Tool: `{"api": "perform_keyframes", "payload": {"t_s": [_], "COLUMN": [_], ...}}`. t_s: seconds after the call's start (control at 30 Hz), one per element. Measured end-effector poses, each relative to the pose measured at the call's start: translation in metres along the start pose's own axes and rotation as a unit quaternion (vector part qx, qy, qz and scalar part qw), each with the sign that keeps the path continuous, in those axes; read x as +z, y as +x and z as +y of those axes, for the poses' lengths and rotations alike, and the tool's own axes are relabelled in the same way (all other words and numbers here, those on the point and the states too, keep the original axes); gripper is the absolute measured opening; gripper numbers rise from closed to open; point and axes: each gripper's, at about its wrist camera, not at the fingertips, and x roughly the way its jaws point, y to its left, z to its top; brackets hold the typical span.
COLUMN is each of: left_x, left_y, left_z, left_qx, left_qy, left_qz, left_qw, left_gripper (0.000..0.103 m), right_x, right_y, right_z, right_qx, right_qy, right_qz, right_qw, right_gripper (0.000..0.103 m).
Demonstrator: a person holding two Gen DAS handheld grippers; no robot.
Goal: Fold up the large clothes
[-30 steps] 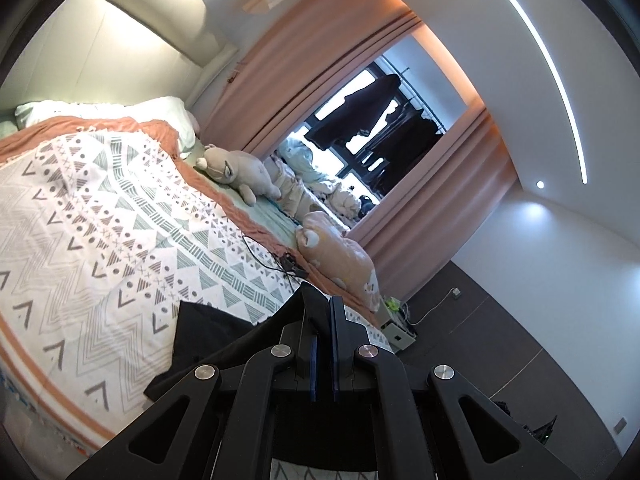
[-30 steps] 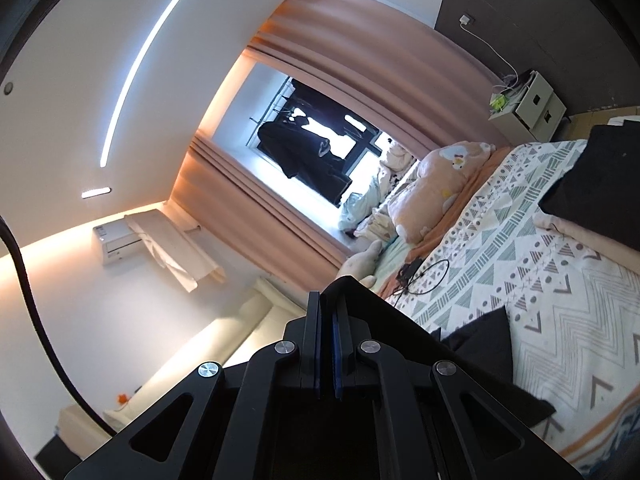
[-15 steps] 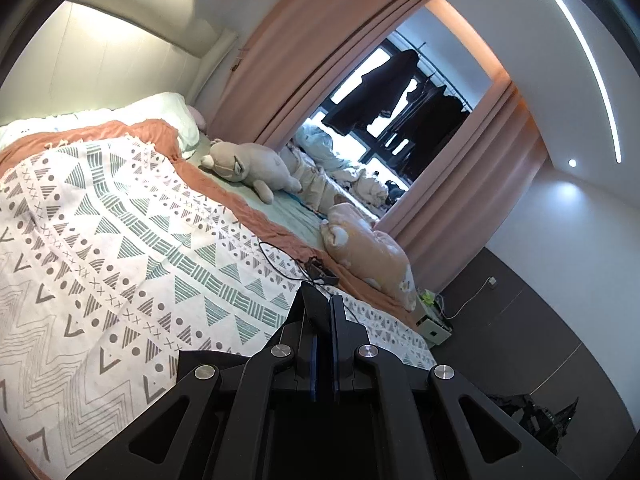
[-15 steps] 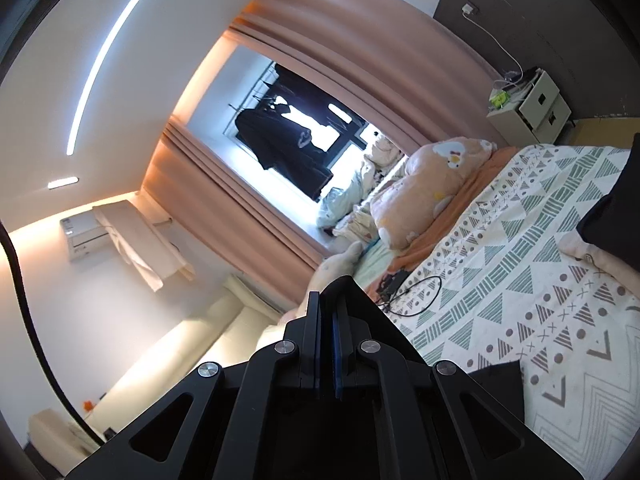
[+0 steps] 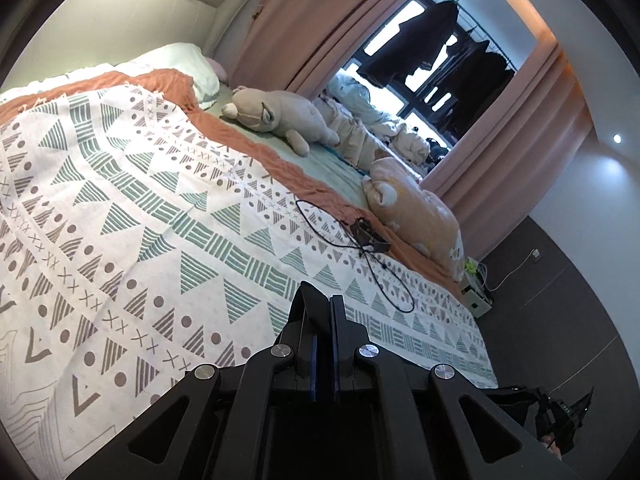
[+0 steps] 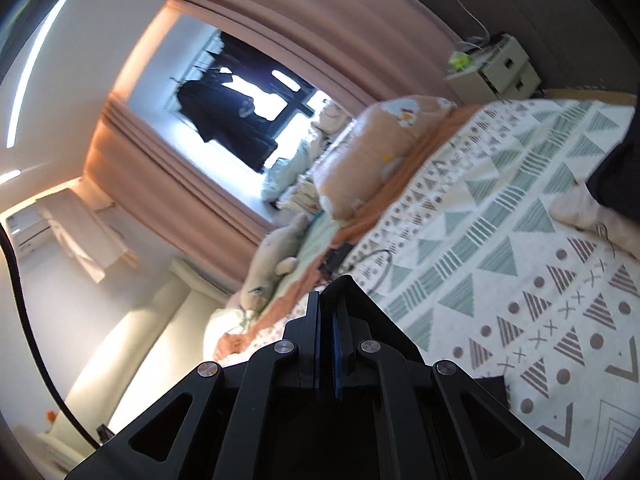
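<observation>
My left gripper (image 5: 325, 300) is shut, with a fold of black cloth (image 5: 310, 300) pinched at its tips, low over the patterned bedspread (image 5: 132, 208). My right gripper (image 6: 326, 294) is shut too; black cloth (image 6: 348, 292) drapes over its tips, and a black corner (image 6: 490, 390) shows beside its body. The rest of the black garment is hidden under both grippers. A dark garment (image 6: 618, 172) lies at the right edge of the bed in the right wrist view.
A black cable and charger (image 5: 366, 238) lie on the bedspread ahead. Plush toys (image 5: 276, 118) and a peach pillow (image 5: 420, 208) line the far side by the curtained window. A small bedside cabinet (image 6: 494, 68) stands at the bed's corner.
Both grippers have swung forward and down toward the bed, staying shut. The black cloth that showed on the bedspread beside them is now mostly hidden beneath them.
</observation>
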Motion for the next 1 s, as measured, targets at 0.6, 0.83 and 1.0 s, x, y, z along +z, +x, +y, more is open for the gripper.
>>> {"api": "perform_keyframes", "payload": {"t_s": [0.6, 0.83, 1.0], "left_x": [-0.048, -0.096, -0.117], "left_y": [-0.001, 0.001, 0.014], "left_z": [0.056, 0.077, 0.083], "left_qx": [0.072, 0.097, 0.097], "left_qy": [-0.023, -0.005, -0.002], "left_qz": [0.061, 0.132, 0.169], "left_qw": [0.9952, 0.9864, 0.9808], "left_gripper": [0.077, 0.070, 0.048], "right_x": [-0.051, -0.084, -0.103], "right_y": [-0.035, -0.028, -0.014], "right_z": [-0.065, -0.077, -0.079], "right_qx": [-0.150, -0.179, -0.193], "right_qy": [-0.009, -0.035, -0.056], "right_qz": [0.085, 0.156, 0.196], "right_qw": [0.985, 0.971, 0.960], "right_gripper": [0.067, 0.067, 0.067]}}
